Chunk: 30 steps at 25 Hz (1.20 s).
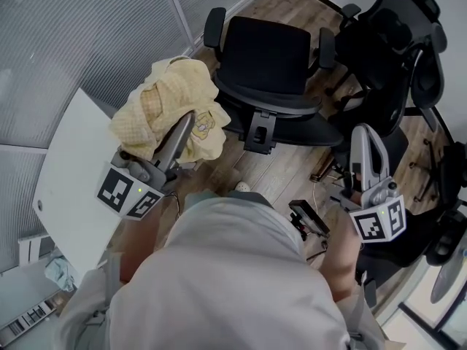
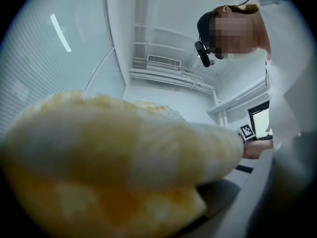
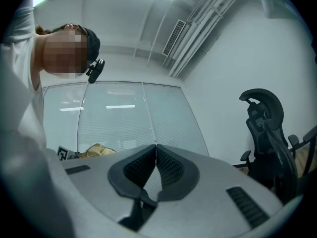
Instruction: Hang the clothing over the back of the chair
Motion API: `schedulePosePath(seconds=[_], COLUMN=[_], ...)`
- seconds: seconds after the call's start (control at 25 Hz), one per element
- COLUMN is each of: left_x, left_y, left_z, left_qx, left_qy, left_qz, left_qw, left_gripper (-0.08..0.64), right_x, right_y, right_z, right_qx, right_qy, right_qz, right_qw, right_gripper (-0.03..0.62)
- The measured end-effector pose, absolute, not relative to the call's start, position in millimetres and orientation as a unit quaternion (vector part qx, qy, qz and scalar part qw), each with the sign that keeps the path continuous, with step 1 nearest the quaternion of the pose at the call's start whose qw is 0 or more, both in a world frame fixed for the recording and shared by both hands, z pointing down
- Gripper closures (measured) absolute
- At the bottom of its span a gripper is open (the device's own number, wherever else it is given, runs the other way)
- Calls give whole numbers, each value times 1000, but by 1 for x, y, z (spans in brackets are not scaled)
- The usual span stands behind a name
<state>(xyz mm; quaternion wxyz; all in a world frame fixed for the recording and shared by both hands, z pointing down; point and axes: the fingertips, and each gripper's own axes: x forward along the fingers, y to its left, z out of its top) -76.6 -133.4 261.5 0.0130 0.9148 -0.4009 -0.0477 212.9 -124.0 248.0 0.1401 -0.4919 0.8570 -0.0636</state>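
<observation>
Clothing look: The clothing (image 1: 164, 104) was pale yellow with small checks and a darker yellow patch near its lower edge.
Clothing shape: It was bunched into a soft, puffy lump with many folds.
Which way it lay: It ran a bit longer away from the person than from side to side. It was too crumpled to show a top or a bottom.
Where it was: It hung in the air above the wooden floor (image 1: 281, 170), between the white table (image 1: 69, 188) and the black chair (image 1: 266, 57), just beside the chair.
Left gripper: The left gripper (image 1: 188, 120) had its jaws closed on the clothing, and the cloth filled its own view.
Right gripper: The right gripper (image 3: 155, 150) had its ridged black pads pressed together, with nothing between them.
Chair: It had a dark padded seat, two armrests and a curved back.
</observation>
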Motion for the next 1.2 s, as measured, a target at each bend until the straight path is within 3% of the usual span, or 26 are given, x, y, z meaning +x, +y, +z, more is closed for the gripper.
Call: schedulePosePath(seconds=[1.2], left_x=[-63], left_y=[-174], left_z=[261], left_qx=[937], left_qy=[-348], left_qz=[-37], left_qw=[8], left_gripper=[440], right_x=[194], right_y=[-164], right_z=[251], right_qx=[-488], right_qy=[855], right_qz=[-74], right_qw=[158], right_gripper=[571])
